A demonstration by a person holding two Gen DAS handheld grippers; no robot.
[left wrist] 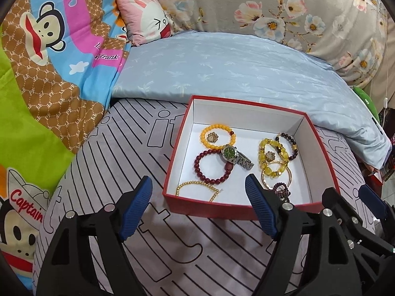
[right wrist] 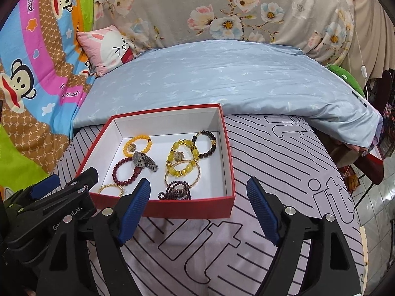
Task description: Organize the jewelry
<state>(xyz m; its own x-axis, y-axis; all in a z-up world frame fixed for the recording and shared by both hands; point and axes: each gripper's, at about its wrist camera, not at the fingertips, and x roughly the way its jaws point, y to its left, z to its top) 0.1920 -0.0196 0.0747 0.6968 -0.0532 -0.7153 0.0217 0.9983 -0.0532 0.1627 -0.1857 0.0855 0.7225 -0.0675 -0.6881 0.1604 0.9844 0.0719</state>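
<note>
A red box (left wrist: 209, 203) with a white inside sits on the striped bed sheet; it also shows in the right wrist view (right wrist: 187, 208). Inside lie several bead bracelets, a green-faced watch (left wrist: 230, 154), a gold bangle (left wrist: 277, 176) and a dark purple bead strand (right wrist: 176, 190). The orange bracelet (right wrist: 138, 143), red bracelet (left wrist: 212, 166) and gold bead chain (left wrist: 197, 188) are on the left side. My left gripper (left wrist: 198, 190) is open and empty just in front of the box. My right gripper (right wrist: 198, 192) is open and empty at the box's near right corner.
A folded light blue quilt (left wrist: 222, 71) lies behind the box. A cartoon monkey blanket (left wrist: 49, 61) is at the left, a small pink pillow (left wrist: 145, 17) beyond it. The bed edge drops to a tiled floor (right wrist: 377, 217) at the right.
</note>
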